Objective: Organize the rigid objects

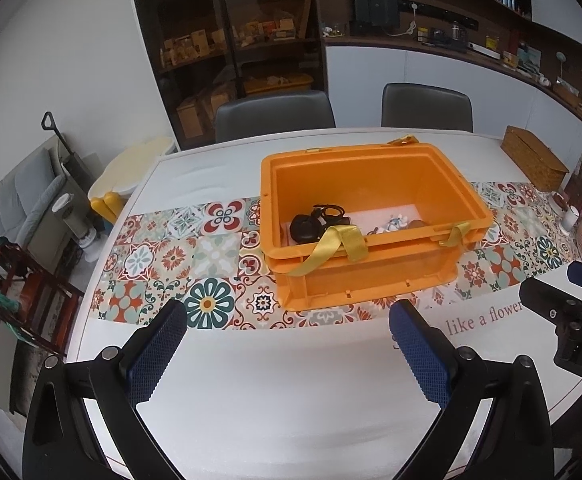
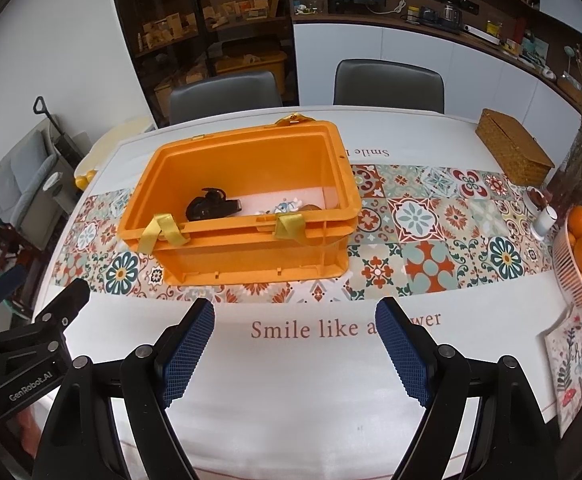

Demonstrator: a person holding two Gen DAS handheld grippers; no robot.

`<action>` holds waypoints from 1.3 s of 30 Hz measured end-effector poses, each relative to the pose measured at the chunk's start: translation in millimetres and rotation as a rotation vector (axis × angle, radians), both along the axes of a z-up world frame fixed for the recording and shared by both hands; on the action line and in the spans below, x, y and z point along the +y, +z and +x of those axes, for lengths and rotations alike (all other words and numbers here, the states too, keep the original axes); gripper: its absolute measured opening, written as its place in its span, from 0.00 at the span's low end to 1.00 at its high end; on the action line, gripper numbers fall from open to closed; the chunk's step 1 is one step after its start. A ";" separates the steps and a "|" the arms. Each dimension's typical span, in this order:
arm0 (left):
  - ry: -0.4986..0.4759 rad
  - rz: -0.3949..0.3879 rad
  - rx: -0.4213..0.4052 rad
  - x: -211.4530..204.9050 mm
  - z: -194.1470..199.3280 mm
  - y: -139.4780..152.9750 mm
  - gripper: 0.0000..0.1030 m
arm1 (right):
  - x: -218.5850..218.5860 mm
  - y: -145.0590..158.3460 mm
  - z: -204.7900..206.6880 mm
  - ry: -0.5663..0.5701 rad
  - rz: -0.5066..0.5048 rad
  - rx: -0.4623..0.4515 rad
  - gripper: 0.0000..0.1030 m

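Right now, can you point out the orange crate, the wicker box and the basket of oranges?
orange crate point(image 2: 251, 256): right wrist view, near outer wall.
wicker box point(image 2: 511, 148): right wrist view, its lid.
basket of oranges point(image 2: 567, 268): right wrist view, its ribbed side wall.

- Both wrist views are evenly and fairly brightly lit by soft indoor light from overhead; no lamp shows in either.
- The white table point(image 1: 291, 400) reflects a broad, mild sheen near the bottom of each view, without harsh glare.
- Shadows are faint: a soft one hugs the base of the orange crate point(image 2: 251, 256), and its interior is darker on the left.
- The dark shelving point(image 1: 231, 40) behind stays dim, its contents murky.
- Fisheye distortion bends the table edge and walls strongly; black vignette fills the corners.
- The centre is sharp, and printed lettering point(image 2: 311, 328) reads clearly; the edges smear slightly.
- No motion blur shows.
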State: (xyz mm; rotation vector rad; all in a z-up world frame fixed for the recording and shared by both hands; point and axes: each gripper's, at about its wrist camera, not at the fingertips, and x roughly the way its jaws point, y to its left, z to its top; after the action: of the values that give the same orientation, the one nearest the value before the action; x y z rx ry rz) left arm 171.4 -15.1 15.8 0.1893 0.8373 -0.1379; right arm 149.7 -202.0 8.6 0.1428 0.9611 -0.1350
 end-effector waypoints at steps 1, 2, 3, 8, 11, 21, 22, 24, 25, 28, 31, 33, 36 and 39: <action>-0.001 0.002 -0.001 -0.5 -0.4 0.3 1.00 | -0.4 0.0 -0.3 -0.002 0.000 0.000 0.80; -0.002 0.005 -0.003 -1.0 -0.9 0.6 1.00 | -0.5 0.2 -0.4 -0.004 0.000 0.002 0.80; -0.003 0.006 -0.005 -1.2 -1.1 0.5 1.00 | -0.9 0.4 -0.8 -0.005 0.000 0.000 0.80; 0.008 0.022 -0.009 -2.2 -1.1 -0.1 1.00 | -3.1 1.2 -2.9 -0.015 -0.004 -0.002 0.80; 0.004 0.018 -0.009 -1.8 -1.8 0.5 1.00 | -3.9 1.6 -4.4 -0.018 -0.004 -0.003 0.81; -0.005 0.012 -0.004 -2.0 -3.8 2.0 1.00 | -4.1 2.4 -5.4 -0.017 -0.004 -0.003 0.80; -0.005 0.011 -0.003 -2.1 -3.8 2.0 1.00 | -4.2 2.6 -5.7 -0.016 -0.003 -0.004 0.81; -0.007 0.010 -0.002 -2.1 -4.1 2.2 1.00 | -4.0 2.3 -5.4 -0.017 -0.003 -0.002 0.80; -0.007 0.009 -0.002 -2.1 -4.0 2.3 1.00 | -4.0 2.4 -5.5 -0.016 -0.002 -0.003 0.80; -0.009 0.010 0.002 -2.2 -3.9 2.0 1.00 | -4.5 3.1 -6.8 -0.016 -0.004 -0.003 0.80; -0.010 0.008 0.005 -2.2 -3.7 1.9 1.00 | -4.4 3.0 -6.8 -0.015 -0.004 -0.004 0.80; -0.013 0.007 0.005 -1.8 -3.8 2.0 1.00 | -4.8 2.7 -6.6 -0.016 -0.003 -0.002 0.80; -0.015 0.007 0.009 -1.8 -3.4 1.6 1.00 | -4.4 2.5 -6.4 -0.015 -0.005 -0.002 0.80; -0.020 0.004 0.012 -2.2 -3.1 1.4 1.00 | -3.7 2.6 -6.3 -0.016 -0.006 -0.003 0.80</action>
State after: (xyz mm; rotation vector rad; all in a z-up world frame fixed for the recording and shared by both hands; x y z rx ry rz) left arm 168.3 -17.4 17.3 0.2013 0.8475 -0.1559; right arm 143.4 -205.7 11.2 0.1451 0.9572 -0.1519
